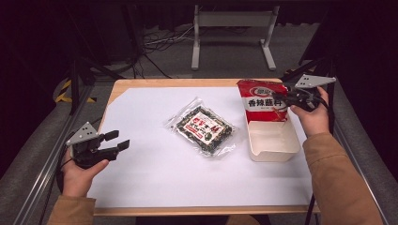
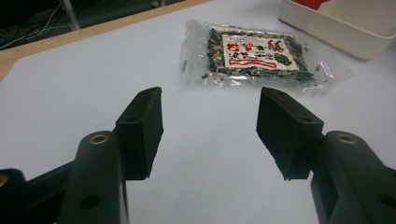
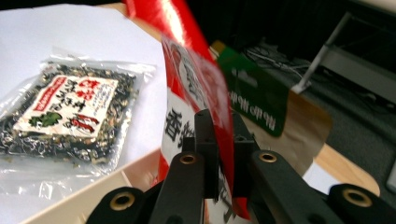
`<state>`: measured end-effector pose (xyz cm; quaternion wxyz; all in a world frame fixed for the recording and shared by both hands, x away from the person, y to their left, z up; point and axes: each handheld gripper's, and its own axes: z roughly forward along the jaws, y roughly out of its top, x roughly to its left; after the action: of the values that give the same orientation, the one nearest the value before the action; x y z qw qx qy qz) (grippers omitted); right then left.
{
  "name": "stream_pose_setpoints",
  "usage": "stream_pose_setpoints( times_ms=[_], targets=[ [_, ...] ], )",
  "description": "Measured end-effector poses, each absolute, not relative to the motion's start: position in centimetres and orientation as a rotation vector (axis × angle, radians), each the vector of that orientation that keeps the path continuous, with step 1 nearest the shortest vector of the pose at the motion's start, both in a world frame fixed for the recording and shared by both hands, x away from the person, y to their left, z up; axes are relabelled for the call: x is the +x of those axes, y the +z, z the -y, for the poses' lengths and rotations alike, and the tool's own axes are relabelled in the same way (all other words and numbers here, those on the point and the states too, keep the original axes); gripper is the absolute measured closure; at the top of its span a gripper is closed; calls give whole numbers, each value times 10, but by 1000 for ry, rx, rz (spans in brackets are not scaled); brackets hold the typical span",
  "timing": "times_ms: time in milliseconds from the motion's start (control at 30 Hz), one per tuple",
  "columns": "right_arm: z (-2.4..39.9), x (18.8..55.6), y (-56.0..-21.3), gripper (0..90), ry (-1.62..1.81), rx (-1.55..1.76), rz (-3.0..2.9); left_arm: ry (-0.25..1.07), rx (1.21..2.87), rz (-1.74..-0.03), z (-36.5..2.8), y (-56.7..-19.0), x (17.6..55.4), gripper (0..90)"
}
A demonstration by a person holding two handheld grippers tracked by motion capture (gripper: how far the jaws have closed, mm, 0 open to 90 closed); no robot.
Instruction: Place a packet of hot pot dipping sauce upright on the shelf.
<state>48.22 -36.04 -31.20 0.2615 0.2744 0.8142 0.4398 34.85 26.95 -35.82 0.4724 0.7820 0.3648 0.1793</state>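
Between right tool (image 3: 223, 154) jaws, red packet (image 3: 196, 88).

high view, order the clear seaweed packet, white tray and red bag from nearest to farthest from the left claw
1. clear seaweed packet, mid-table, nearest the left claw.
2. white tray, right side.
3. red bag, far right, standing at the tray's far end.

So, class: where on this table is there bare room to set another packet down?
Free: the white sheet between the left hand-held gripper and the clear packet, and along the near edge. Crowded: the right side, by the tray and red bag.
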Motion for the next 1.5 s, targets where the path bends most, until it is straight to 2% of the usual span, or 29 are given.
stream_pose_setpoints(
  times_ms=[133, 200, 433, 867, 933, 1000, 1100, 1200, 1300, 1500],
  targets=[
    [362, 481, -317, 872, 1195, 787, -2207, 442, 1917, -888, -269, -358, 349, 416],
    [364, 480, -321, 838, 1180, 841, -2202, 439, 1916, -891, -269, -358, 349, 416],
    [370, 479, -326, 883, 1163, 929, -2188, 434, 1918, -888, -269, -358, 349, 416],
    [377, 479, -337, 880, 1189, 1075, -2155, 430, 1917, -888, -268, -359, 350, 415],
    [377, 478, -335, 823, 1209, 1067, -2138, 432, 1922, -885, -268, -359, 351, 414],
    [377, 476, -333, 704, 1218, 1074, -2105, 425, 1921, -884, -267, -359, 352, 413],
    [378, 474, -331, 613, 1243, 1064, -2065, 424, 1925, -878, -265, -359, 353, 410],
    [379, 471, -327, 486, 1251, 1072, -2024, 416, 1926, -873, -262, -359, 355, 405],
    [380, 466, -322, 435, 1283, 1075, -2009, 409, 1929, -870, -260, -359, 357, 401],
    [376, 453, -316, 393, 1239, 1082, -2009, 402, 1935, -855, -254, -358, 360, 386]
  ],
)
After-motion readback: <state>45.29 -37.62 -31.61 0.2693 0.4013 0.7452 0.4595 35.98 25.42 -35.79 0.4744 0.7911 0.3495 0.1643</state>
